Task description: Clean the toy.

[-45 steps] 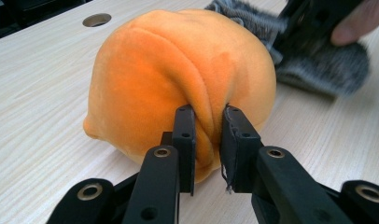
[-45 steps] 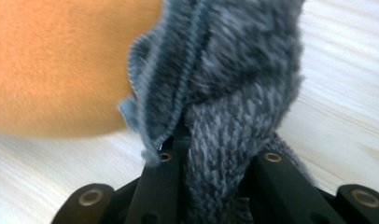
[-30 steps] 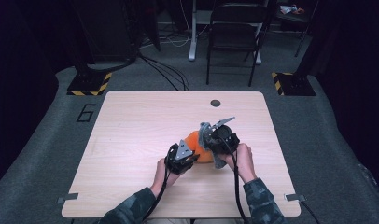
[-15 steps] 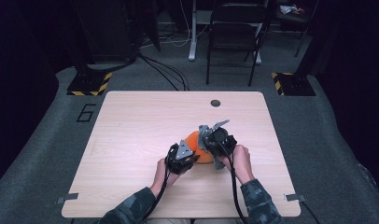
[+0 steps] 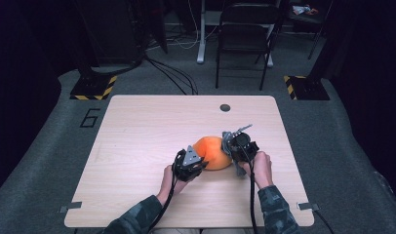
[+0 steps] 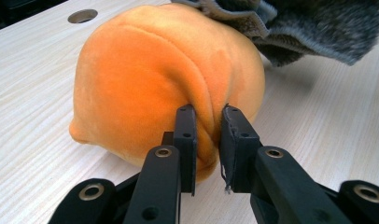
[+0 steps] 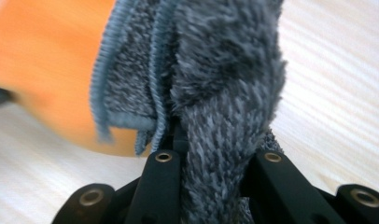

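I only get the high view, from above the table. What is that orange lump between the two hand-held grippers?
Observer: A soft orange plush ball with stitched seams, resting on the pale wooden table.
Operator: Is the left one gripping it?
Observer: Yes, the left hand-held gripper pinches a fold of its fabric.
Operator: And the right one?
Observer: The right hand-held gripper is clamped on a fluffy grey cloth with a ribbed hem, against the ball.
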Available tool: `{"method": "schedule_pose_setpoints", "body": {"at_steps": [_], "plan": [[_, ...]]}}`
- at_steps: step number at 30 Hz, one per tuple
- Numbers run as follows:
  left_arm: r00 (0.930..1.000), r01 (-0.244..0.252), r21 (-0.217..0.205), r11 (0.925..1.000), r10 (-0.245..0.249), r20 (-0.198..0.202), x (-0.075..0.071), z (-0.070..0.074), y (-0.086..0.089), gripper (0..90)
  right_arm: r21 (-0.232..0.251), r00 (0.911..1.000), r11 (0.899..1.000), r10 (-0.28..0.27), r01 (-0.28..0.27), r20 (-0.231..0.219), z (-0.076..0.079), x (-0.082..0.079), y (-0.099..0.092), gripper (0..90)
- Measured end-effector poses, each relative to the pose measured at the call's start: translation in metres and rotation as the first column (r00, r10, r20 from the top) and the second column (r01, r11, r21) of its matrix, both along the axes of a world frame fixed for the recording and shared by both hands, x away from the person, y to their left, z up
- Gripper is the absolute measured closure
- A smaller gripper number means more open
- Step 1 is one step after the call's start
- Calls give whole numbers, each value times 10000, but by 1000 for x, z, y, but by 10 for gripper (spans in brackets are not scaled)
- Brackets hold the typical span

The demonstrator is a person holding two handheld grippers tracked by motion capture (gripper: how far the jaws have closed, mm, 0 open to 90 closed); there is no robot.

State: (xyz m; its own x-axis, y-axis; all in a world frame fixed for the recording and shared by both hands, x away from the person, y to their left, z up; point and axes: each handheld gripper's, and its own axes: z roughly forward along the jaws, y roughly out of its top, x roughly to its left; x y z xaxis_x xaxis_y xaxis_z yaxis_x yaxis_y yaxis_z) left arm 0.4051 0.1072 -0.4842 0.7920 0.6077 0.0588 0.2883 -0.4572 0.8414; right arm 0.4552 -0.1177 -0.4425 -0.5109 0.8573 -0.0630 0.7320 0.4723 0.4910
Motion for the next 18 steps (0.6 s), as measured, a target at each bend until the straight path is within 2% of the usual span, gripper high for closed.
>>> {"method": "schedule_pose_setpoints", "body": {"at_steps": [4,7,9,10,11,13,15,18], "plan": [[10000,-42,-9,10000,42,13,0,0,-1,775,-410,9985,9984,-415,401,-344,-17,5,-7,778],[10000,-53,-67,10000,53,-32,1,0,0,776,-737,9951,9958,-595,537,-789,-38,9,-12,777],[9999,-79,-146,9999,77,-90,2,0,1,775,-495,9945,9972,-610,569,-852,-42,11,-16,778],[9998,-130,-187,9997,128,-137,2,0,2,775,-495,9931,9969,-664,618,-966,-38,11,-16,777],[9997,-125,-244,9996,120,-216,2,-1,3,776,-617,9938,9958,-726,676,-841,-32,11,-17,778],[9995,-190,-345,9992,181,-271,3,-1,5,775,-406,9948,9962,-794,770,-636,-19,9,-21,778],[9996,-209,-312,9993,203,-209,4,0,5,775,23,9960,9965,-831,832,-339,-3,5,-23,778],[9996,-242,-347,9991,236,-175,3,1,4,773,640,9984,9965,-543,532,167,20,-4,-18,778]]}}
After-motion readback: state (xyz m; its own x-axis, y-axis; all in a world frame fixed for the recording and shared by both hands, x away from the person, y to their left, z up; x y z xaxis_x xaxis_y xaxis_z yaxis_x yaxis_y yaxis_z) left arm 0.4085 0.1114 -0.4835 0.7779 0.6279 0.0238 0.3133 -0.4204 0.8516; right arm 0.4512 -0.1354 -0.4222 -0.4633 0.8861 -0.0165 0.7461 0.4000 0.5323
